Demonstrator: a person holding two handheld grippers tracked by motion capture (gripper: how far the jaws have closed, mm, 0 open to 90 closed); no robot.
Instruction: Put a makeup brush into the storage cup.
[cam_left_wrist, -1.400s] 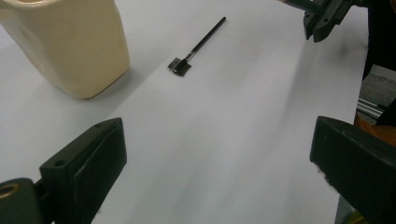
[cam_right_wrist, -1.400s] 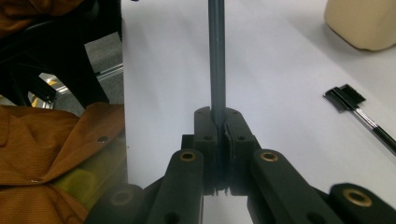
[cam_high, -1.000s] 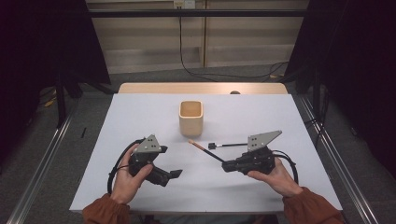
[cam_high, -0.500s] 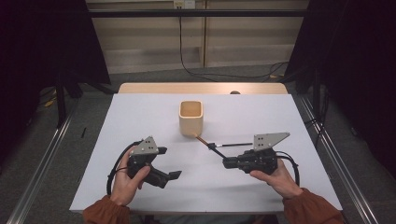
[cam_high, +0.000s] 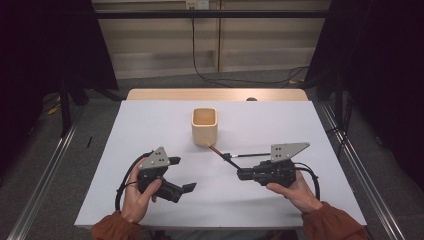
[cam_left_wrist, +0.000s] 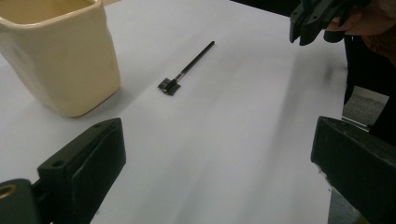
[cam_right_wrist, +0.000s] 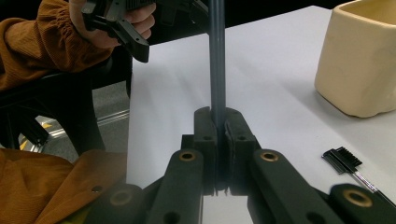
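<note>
The right claw (cam_right_wrist: 217, 122) is pressed together on a thin dark stick (cam_right_wrist: 216, 56), probably a brush or pen handle, which rises straight out between its jaws in the right gripper view. In the high view this stick (cam_high: 225, 156) runs from the right claw (cam_high: 240, 174) up and to the left, its brownish far end touching or nearly touching the base of the cream cup (cam_high: 205, 126). The pick-up thus looks done; what is left, by my reading, is to lift the stick's tip over the rim and drop it into the cup, which stands upright and looks empty. The left claw (cam_high: 181, 174) is spread wide and holds nothing, hovering over the white bench (cam_high: 150, 120) well to the left of the cup. A second slim tool, a small black comb-headed brush (cam_left_wrist: 187, 70), lies flat on the bench just beside the cup, apart from both claws, and likely waits its turn. Nothing stands between stick and cup; only the cup's wall, close to the tip, must be cleared.
</note>
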